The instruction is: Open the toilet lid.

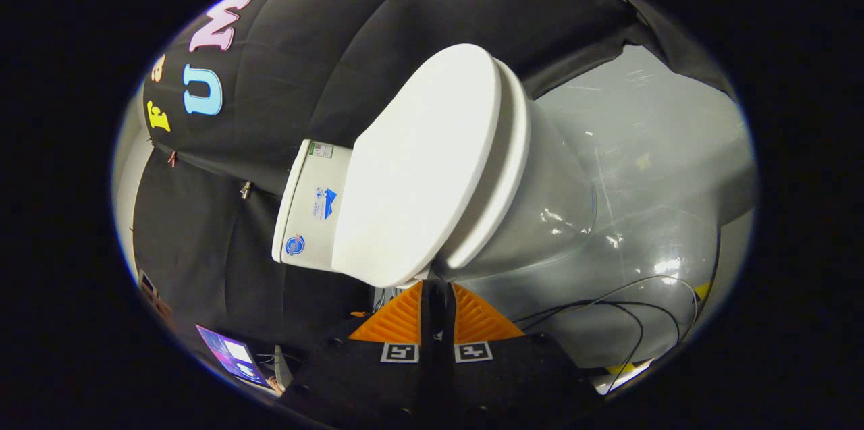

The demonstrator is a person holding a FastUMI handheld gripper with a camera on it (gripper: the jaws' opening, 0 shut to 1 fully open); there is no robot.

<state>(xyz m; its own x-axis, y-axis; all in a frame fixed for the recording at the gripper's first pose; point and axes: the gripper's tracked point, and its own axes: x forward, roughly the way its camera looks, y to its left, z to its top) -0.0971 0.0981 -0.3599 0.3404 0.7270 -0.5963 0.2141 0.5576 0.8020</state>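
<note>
My tool (437, 295), rolled hard to one side, has its fingers drawn nearly together and gripping nothing, their tips just short of the toilet lid (418, 167). The lid lies shut on its seat (503, 173), the cistern (310, 207) beyond it. To lift it cleanly, I judge I should hook the tips under the lid's near edge, not the seat's, then swing it up toward the cistern.

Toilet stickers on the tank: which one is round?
The round sticker sits on the tank at the end nearest the gripper, whose fingers are nearly closed. The middle sticker is irregular; the far one is rectangular.
</note>
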